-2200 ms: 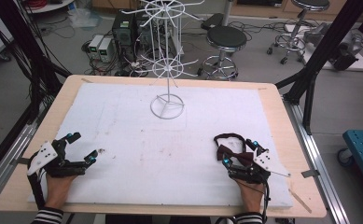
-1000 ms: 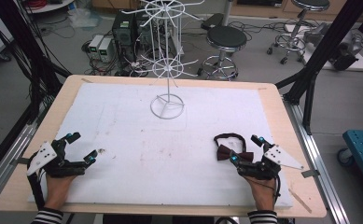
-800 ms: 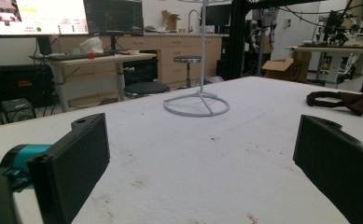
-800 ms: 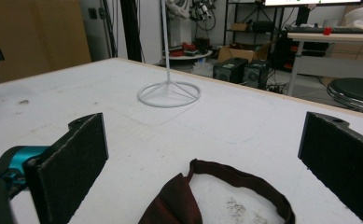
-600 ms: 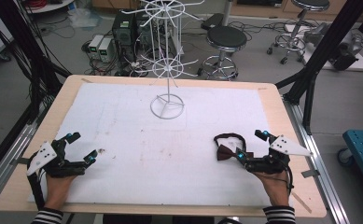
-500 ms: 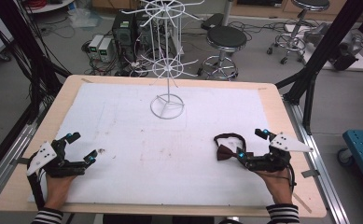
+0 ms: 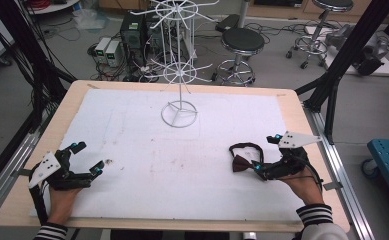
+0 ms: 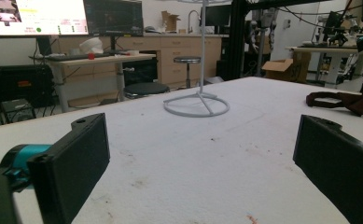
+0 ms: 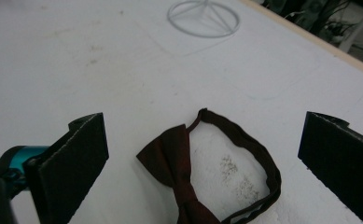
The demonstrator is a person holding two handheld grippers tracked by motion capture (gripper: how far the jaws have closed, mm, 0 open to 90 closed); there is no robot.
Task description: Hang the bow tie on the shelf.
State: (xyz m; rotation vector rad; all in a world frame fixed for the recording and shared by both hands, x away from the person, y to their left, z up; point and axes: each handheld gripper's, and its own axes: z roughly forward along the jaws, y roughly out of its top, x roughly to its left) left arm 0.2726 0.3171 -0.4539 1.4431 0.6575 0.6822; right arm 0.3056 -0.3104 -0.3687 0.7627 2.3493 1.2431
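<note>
A dark maroon bow tie (image 7: 241,163) with its black strap looped behind it lies flat on the white table cover (image 7: 147,145), right of centre. My right gripper (image 7: 265,152) sits just to its right, jaws wide open and pointing left at it. In the right gripper view the bow tie (image 9: 177,161) lies on the cover between the two open jaws, touching neither. My left gripper (image 7: 88,156) rests open near the front left with nothing between its jaws. The left gripper view catches the bow tie (image 8: 352,100) far off to the right.
A white wire display stand (image 7: 180,75) rises from a ring base (image 7: 180,114) at the table's back centre; that base (image 8: 196,105) (image 9: 203,18) appears in both gripper views. Beyond the table's wooden edge (image 7: 302,107) are stools, black frame posts and electronics.
My right gripper has drawn back to the right, away from the bow tie, and turned its jaws to face left. The bow tie stayed on the cover. The left gripper has not moved.
</note>
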